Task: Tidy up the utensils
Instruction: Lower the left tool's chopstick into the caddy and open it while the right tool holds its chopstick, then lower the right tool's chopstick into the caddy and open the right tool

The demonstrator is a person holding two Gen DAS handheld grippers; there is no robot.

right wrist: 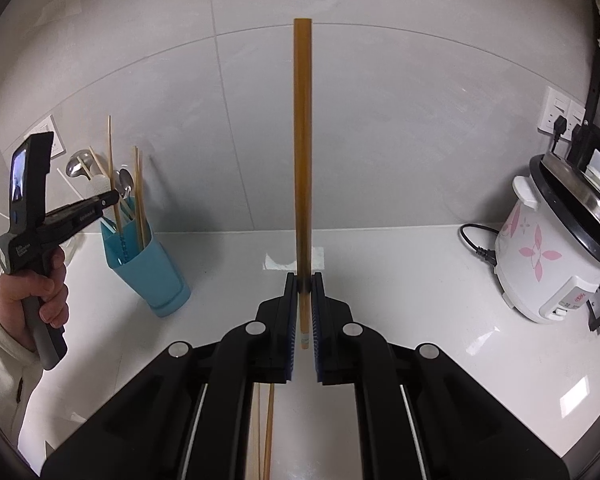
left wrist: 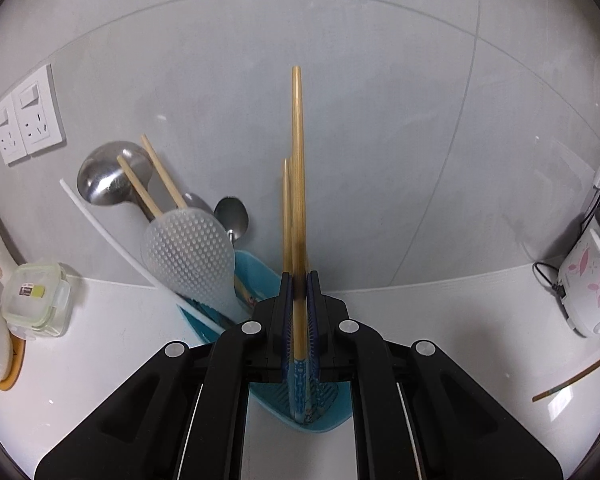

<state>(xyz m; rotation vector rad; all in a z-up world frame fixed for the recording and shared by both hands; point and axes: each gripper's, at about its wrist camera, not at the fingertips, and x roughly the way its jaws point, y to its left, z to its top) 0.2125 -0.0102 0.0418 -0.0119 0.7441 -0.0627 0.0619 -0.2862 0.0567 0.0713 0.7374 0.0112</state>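
Observation:
My left gripper [left wrist: 299, 280] is shut on two bamboo chopsticks [left wrist: 297, 160] that stand upright, their blue patterned lower ends down inside the blue utensil holder [left wrist: 260, 276]. The holder also carries a frosted rice paddle [left wrist: 188, 256], a steel ladle [left wrist: 108, 176], a spoon [left wrist: 231, 216] and more chopsticks [left wrist: 160, 176]. In the right wrist view my right gripper [right wrist: 304, 280] is shut on a single upright chopstick [right wrist: 302, 140] above the white counter. The holder [right wrist: 152, 268] stands far to its left, with the left gripper [right wrist: 114, 199] over its mouth.
A flowered rice cooker [right wrist: 560, 248] with its cord sits at the right by the wall. A lidded food container [left wrist: 36, 300] and wall sockets [left wrist: 28, 116] are left of the holder. One loose chopstick [right wrist: 269, 432] lies on the counter under my right gripper. A hand [right wrist: 40, 292] grips the left tool.

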